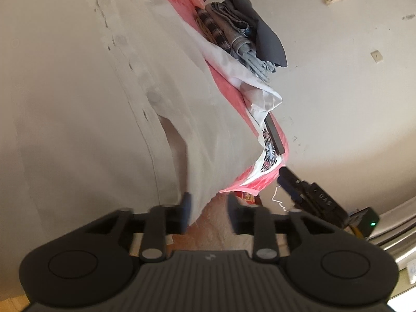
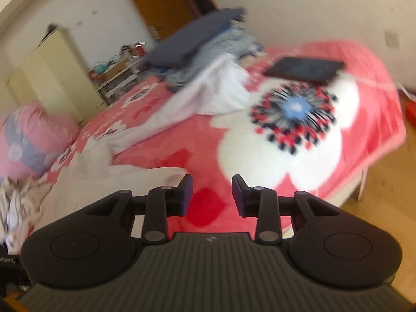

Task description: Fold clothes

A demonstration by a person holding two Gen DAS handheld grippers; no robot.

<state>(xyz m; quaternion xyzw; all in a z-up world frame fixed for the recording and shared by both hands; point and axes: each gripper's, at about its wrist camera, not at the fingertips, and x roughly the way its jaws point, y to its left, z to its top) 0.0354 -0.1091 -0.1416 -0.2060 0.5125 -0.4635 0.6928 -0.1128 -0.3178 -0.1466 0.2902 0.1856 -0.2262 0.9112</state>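
A cream button-up shirt fills the left wrist view, spread over the pink flowered blanket. My left gripper is open at the shirt's lower corner, with the hem just beside its left finger. My right gripper hangs open above the blanket, nothing between its fingers. The same cream shirt lies just to its left. My right gripper also shows beyond the bed's corner in the left wrist view.
A second white garment lies crumpled mid-bed, with a pile of folded dark and blue clothes behind it. A dark tablet rests near the far corner. A pink pillow sits at left; wooden floor is on the right.
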